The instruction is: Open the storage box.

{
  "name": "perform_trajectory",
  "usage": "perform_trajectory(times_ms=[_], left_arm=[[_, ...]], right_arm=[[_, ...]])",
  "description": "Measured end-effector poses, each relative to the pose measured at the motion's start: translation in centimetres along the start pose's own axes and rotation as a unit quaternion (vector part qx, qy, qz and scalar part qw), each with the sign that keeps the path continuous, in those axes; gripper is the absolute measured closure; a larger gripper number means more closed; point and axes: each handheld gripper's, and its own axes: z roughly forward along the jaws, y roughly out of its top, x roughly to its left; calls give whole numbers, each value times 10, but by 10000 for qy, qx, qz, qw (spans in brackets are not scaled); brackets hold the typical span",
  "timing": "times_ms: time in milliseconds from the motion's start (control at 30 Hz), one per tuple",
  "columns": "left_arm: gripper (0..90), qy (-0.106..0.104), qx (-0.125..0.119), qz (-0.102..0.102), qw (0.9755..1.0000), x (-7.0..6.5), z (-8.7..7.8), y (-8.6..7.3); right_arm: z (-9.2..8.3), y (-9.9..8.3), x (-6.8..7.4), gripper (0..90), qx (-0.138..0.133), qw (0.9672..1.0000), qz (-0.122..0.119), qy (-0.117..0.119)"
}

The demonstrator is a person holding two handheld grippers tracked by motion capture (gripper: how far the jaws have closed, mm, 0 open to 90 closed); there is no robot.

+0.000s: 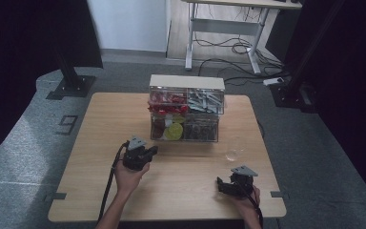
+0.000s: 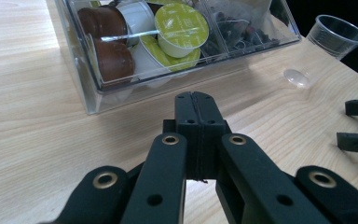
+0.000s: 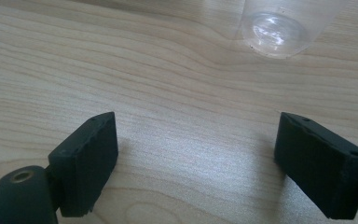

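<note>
The clear cup [image 1: 233,153] stands on the desk [image 1: 95,157] near its right edge, just ahead of the right tongs [image 1: 226,185] and well apart from the left tongs [image 1: 151,151]; the box [image 1: 185,109] of capsules sits toward the far edge, with bare wood between it and the near edge; the left tongs are fully closed on nothing; the right tongs [image 3: 196,154] stand wide open and empty.

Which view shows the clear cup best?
The left gripper view: the cup stands upright at the far right of the table, rim and wall both visible. The right gripper view catches its base, cut off at the top edge. The high view shows a small, faint shape.
</note>
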Motion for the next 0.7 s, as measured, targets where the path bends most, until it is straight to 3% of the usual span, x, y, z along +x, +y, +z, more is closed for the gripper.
perform_trajectory(times_ms=[300, 700], left_arm=[[900, 37, 53, 14, 10000, -2, 13, 5], [900, 96, 227, -109, 9996, 5, 33, 2]], right_arm=[[0, 0, 0, 137, 1, 10000, 0, -2], [0, 0, 0, 137, 2, 10000, 1, -2]])
